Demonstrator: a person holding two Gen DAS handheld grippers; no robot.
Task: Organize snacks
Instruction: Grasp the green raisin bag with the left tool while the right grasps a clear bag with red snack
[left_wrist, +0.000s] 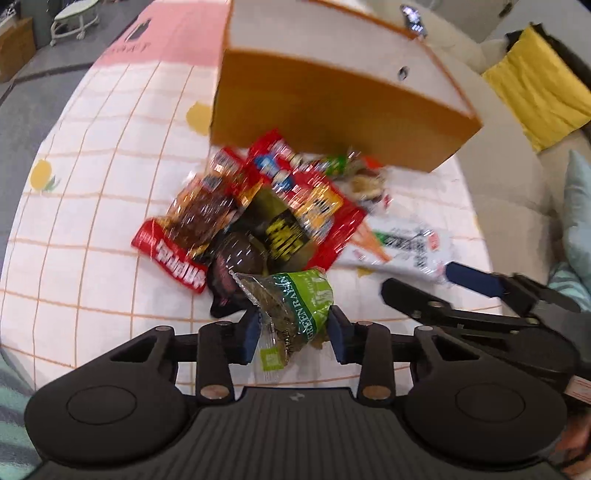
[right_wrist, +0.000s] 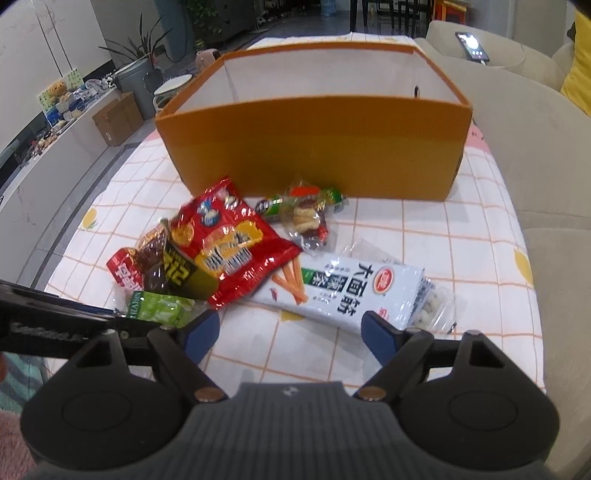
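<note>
A pile of snack packets lies on the checked tablecloth (right_wrist: 424, 229) in front of an open orange box (right_wrist: 314, 147) (left_wrist: 332, 110). My left gripper (left_wrist: 294, 330) is shut on a green raisin packet (left_wrist: 295, 306) (right_wrist: 159, 310), held at the near edge of the pile. A big red bag (right_wrist: 229, 251) (left_wrist: 306, 206) lies on darker packets. To its right lies a white packet (right_wrist: 343, 288) (left_wrist: 402, 243) with black lettering. My right gripper (right_wrist: 288, 326) (left_wrist: 432, 284) stands open just in front of that white packet, with only cloth between its pads.
A small clear packet of sweets (right_wrist: 306, 218) lies against the box's front wall. A clear bag of pale nuts (right_wrist: 432, 302) sits right of the white packet. A beige sofa (right_wrist: 535, 155) borders the table on the right, with a phone (right_wrist: 472, 46) and a yellow cushion (left_wrist: 535, 77).
</note>
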